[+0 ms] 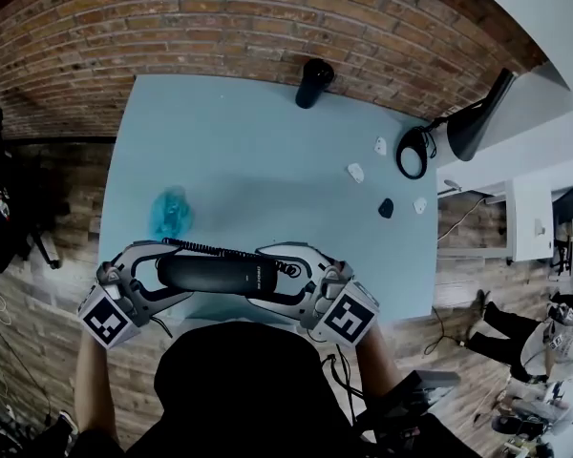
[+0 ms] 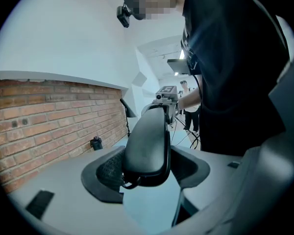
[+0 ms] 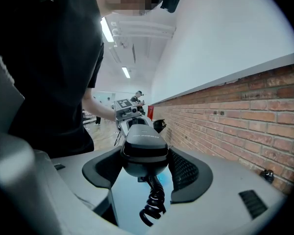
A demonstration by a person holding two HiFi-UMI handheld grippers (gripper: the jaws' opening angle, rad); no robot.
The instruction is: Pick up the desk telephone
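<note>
Me: Both pairs of my jaws are clamped on the phone (image 1: 220, 275), one pair per end. The left gripper (image 2: 146, 173) has one end, and the right gripper (image 3: 147, 173) has the end where the cord (image 3: 154, 204) comes out. The phone bridges the two pairs, clear above the surface (image 1: 267, 160) that lies below the jaws.

Mate: What worries you?

Me: The span. Each pair nips only an end. If my hands drift apart or one wrist rolls, I reckon an end could slide out of its pads (image 2: 108, 173). Then the phone would swing from the other pair, or drop.

Mate: And the cord?

Me: It dangles in coils under the right jaws, and a stretch runs along the far side of the phone. I can't see where it ends. If it's fastened to something or it catches, a tug could twist the phone in my grip.

Mate: How does the phone look?

Me: It's black, long, rounded and smooth, a little glossy, with small pale print on top that I can't read. It has a handset shape, and no base shows between or near the jaws. I'd guess it's hard plastic, so it may be slippery even against the textured pads.
</note>
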